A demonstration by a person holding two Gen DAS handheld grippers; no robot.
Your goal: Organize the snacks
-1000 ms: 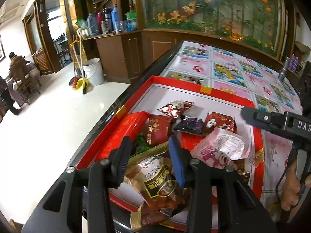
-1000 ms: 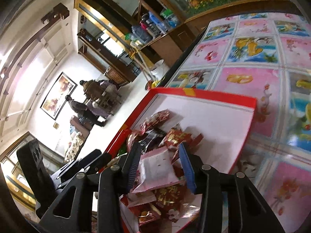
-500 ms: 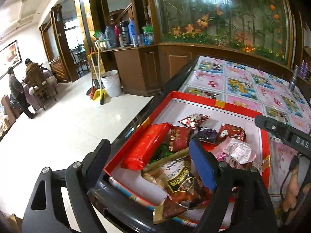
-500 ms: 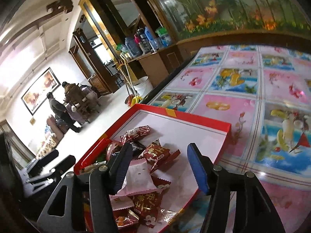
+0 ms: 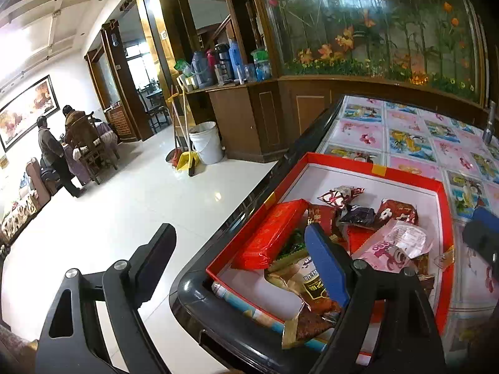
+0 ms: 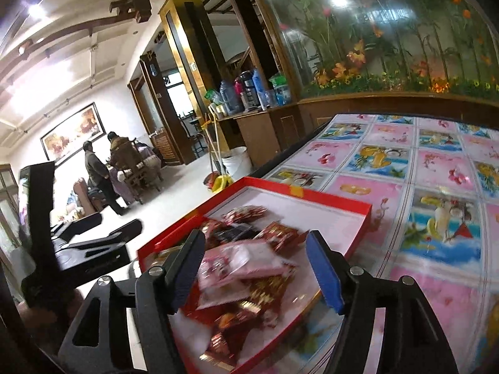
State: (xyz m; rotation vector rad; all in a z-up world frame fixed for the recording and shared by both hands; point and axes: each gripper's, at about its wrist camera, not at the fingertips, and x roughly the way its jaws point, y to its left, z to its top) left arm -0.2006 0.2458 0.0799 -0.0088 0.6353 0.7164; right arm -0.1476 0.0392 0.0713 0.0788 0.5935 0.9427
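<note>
A red tray [image 5: 343, 162] [image 6: 312, 190] with a white floor holds several snack packets. Among them are a long red packet [image 5: 271, 233], a brown packet [image 5: 312, 286], a dark purple one [image 5: 357, 216] and a pink packet [image 5: 393, 246] [image 6: 240, 258]. My left gripper [image 5: 240, 255] stands wide open over the tray's near left corner, holding nothing. The jaws of my right gripper [image 6: 255, 268] are opening above the tray. The pink packet lies in the tray below and between them, untouched and blurred.
The tray sits near the corner of a table covered in a picture-tiled cloth [image 5: 405, 137] [image 6: 436, 187]. A grey bottle [image 5: 489, 121] stands at the far right. Beyond the table edge are a white floor, a white bucket [image 5: 205, 141], a wooden cabinet and two people [image 5: 50, 152].
Both grippers opened: the left let go of the brown packet, the right let go of the pink packet. Both drew back and up from the tray.
</note>
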